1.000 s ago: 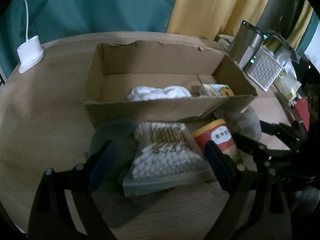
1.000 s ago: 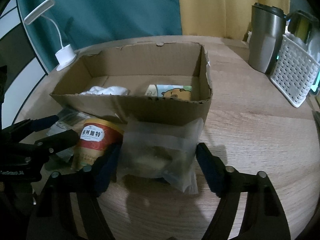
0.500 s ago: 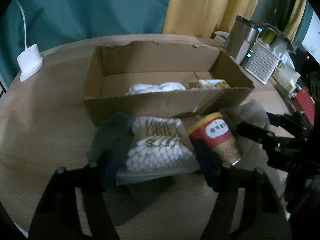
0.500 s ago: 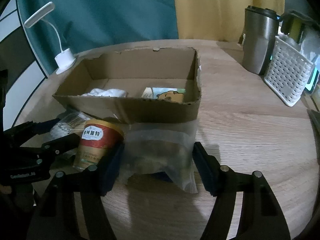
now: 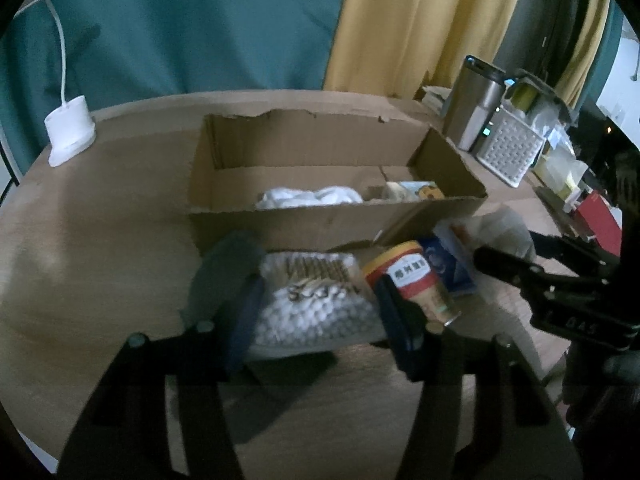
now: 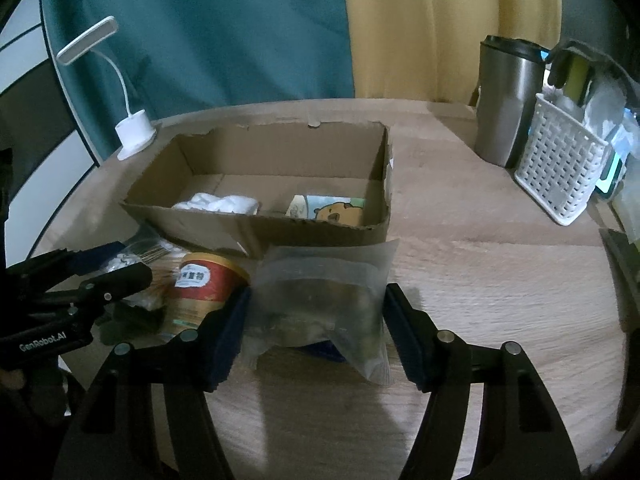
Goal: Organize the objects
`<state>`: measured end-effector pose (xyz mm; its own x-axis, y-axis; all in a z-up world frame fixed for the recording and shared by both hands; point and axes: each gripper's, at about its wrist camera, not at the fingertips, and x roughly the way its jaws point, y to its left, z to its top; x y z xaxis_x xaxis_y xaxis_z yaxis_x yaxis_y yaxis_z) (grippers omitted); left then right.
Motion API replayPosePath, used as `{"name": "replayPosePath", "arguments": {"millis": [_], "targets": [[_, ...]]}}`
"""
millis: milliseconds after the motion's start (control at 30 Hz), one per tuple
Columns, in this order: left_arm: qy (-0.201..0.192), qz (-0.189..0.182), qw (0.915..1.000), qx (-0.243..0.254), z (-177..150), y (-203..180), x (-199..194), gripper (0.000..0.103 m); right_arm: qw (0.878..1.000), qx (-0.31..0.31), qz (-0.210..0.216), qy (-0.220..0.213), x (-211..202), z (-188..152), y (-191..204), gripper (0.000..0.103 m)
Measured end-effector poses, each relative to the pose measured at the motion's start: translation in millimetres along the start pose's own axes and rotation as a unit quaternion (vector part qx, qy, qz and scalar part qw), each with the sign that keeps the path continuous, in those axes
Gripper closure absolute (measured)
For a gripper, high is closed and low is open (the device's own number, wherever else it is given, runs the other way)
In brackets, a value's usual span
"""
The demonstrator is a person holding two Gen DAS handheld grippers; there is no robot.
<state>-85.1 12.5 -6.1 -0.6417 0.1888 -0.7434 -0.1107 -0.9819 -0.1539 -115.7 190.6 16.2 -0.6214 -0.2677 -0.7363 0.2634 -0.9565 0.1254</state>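
A bag of cotton swabs (image 5: pixel 316 304) sits between the pads of my left gripper (image 5: pixel 318 308), whose jaws are closing and press its sides. My right gripper (image 6: pixel 316 312) is closing on a clear plastic bag (image 6: pixel 320 292) with dark contents, pads against its edges. Between the two bags a red-and-cream cup (image 5: pixel 416 284) leans on the table. Just behind stands an open cardboard box (image 6: pixel 280 228) holding a white cotton wad (image 6: pixel 220 204) and a bear-print packet (image 6: pixel 332 212). A blue packet (image 5: pixel 448 268) lies under the clear bag.
A white lamp base (image 6: pixel 134 132) stands at the table's back left edge. A steel tumbler (image 6: pixel 508 100) and a white perforated basket (image 6: pixel 560 176) with clutter stand at the back right. Bare wood lies right of the box.
Both grippers' jaws have narrowed onto their bags, the left one much more. The cup now tilts further, and both views have pulled back slightly from the box.
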Motion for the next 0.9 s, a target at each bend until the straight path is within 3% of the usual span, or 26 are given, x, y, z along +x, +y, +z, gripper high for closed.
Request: {"name": "replayPosePath", "arguments": {"millis": [233, 533, 733, 900], "targets": [[-0.007, -0.002, 1.0000, 0.003, 0, 0, -10, 0.046, 1.000, -0.004, -0.004, -0.010, -10, 1, 3, 0.033], [0.042, 0.003, 0.9989, 0.020, -11, -3, 8, 0.043, 1.000, -0.004, -0.003, -0.012, -13, -2, 5, 0.033], [0.049, 0.015, 0.9975, 0.048, -11, -12, 16, 0.041, 1.000, 0.002, -0.002, -0.011, -13, -3, 1, 0.033], [0.040, 0.014, 0.9971, 0.063, -13, -15, 14, 0.046, 1.000, 0.006, 0.001, -0.012, -12, -3, -1, 0.033]]}}
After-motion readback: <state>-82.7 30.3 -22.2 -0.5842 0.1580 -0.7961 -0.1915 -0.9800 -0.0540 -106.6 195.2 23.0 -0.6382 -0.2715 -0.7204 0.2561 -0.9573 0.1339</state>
